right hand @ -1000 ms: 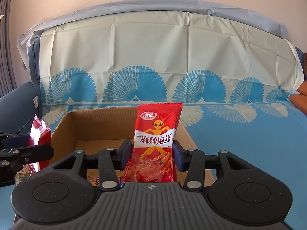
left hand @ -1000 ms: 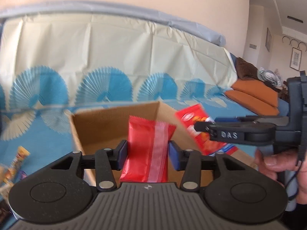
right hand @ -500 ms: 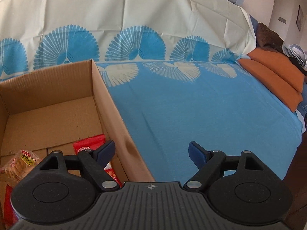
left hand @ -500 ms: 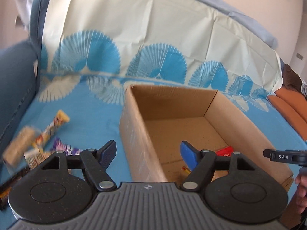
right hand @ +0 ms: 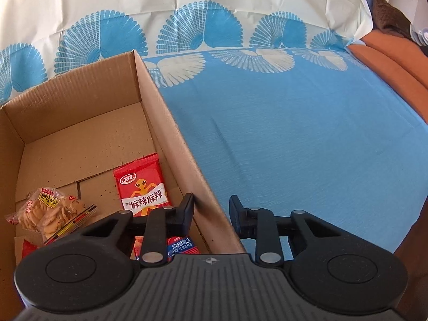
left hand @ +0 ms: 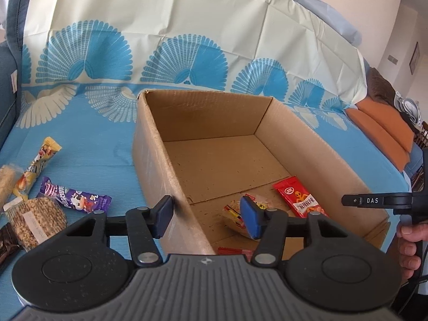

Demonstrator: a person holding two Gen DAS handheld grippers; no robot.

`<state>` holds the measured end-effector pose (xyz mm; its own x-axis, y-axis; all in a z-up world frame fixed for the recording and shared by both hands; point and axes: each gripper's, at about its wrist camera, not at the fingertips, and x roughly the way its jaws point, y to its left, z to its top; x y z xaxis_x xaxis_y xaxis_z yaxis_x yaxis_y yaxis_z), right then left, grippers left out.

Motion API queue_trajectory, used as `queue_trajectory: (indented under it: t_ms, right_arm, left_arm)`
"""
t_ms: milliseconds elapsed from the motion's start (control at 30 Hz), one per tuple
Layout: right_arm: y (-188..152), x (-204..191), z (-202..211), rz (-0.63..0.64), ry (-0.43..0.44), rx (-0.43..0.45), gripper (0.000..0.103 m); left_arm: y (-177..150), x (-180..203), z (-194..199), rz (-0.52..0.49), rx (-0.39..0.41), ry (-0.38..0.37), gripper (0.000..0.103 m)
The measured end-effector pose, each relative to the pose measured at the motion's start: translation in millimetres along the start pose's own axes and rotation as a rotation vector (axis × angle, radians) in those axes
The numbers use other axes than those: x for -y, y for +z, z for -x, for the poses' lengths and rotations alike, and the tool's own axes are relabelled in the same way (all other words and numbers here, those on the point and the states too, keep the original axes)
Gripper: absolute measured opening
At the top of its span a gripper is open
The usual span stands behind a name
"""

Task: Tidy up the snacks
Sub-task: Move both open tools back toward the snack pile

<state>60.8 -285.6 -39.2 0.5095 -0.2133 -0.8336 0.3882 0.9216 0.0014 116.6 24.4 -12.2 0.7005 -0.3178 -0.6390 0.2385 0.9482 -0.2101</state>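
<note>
An open cardboard box stands on the blue cloth. Inside lie a red packet with an orange alien figure, a clear bag of crackers and a red packet at the near wall. My left gripper hangs over the box's left wall, jaws closing, nothing pressed between its blue pads. My right gripper straddles the box's right wall, jaws closing with a gap still showing. Another packet lies partly hidden under it.
Loose snacks lie on the cloth left of the box: a purple packet, a yellow bar, a granola slab. Orange cushions sit at the far right. A hand holds the right gripper beside the box.
Each gripper held a red packet over the box a second ago. Both let go; the packets now lie inside. Both jaws opened wide, then narrowed, and both views tipped downward.
</note>
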Motion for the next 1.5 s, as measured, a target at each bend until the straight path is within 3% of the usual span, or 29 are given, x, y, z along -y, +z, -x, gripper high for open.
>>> queue_trajectory:
  t_ms: [467, 500, 567, 633, 733, 900, 1167, 1300, 1367, 1500]
  right_arm:
    - [-9, -3, 12, 0.072, -0.017, -0.039, 0.026]
    - [-9, -2, 14, 0.065, -0.021, -0.031, 0.029]
    - [-8, 0, 17, 0.050, -0.052, -0.009, 0.047]
    - [-6, 3, 22, 0.027, -0.077, 0.019, 0.056]
    - [-5, 5, 33, -0.011, -0.072, 0.079, 0.061]
    - [-4, -2, 52, -0.043, -0.006, 0.177, 0.064]
    - [-11, -47, 77, -0.016, 0.136, 0.254, 0.069]
    - [-17, -78, 88, -0.010, 0.208, 0.275, 0.069]
    - [-21, -96, 93, 0.001, 0.250, 0.281, 0.069]
    - [-29, -139, 104, 0.071, 0.335, 0.315, 0.067]
  left_arm:
    - [3, 4, 0, -0.047, 0.031, 0.026, 0.061]
    - [3, 5, 2, -0.057, 0.038, 0.028, 0.061]
    - [2, 6, 4, -0.075, 0.048, 0.037, 0.061]
    - [1, 6, 9, -0.091, 0.063, 0.043, 0.061]
    - [-1, 6, 18, -0.115, 0.094, 0.038, 0.061]
    - [-7, 7, 40, -0.157, 0.169, 0.027, 0.061]
    - [-17, 7, 78, -0.234, 0.267, 0.057, 0.057]
    - [-15, -12, 89, -0.205, 0.219, 0.070, 0.049]
    - [-11, -27, 95, -0.206, 0.195, 0.106, 0.039]
    - [-8, -61, 109, -0.241, 0.188, 0.185, 0.027]
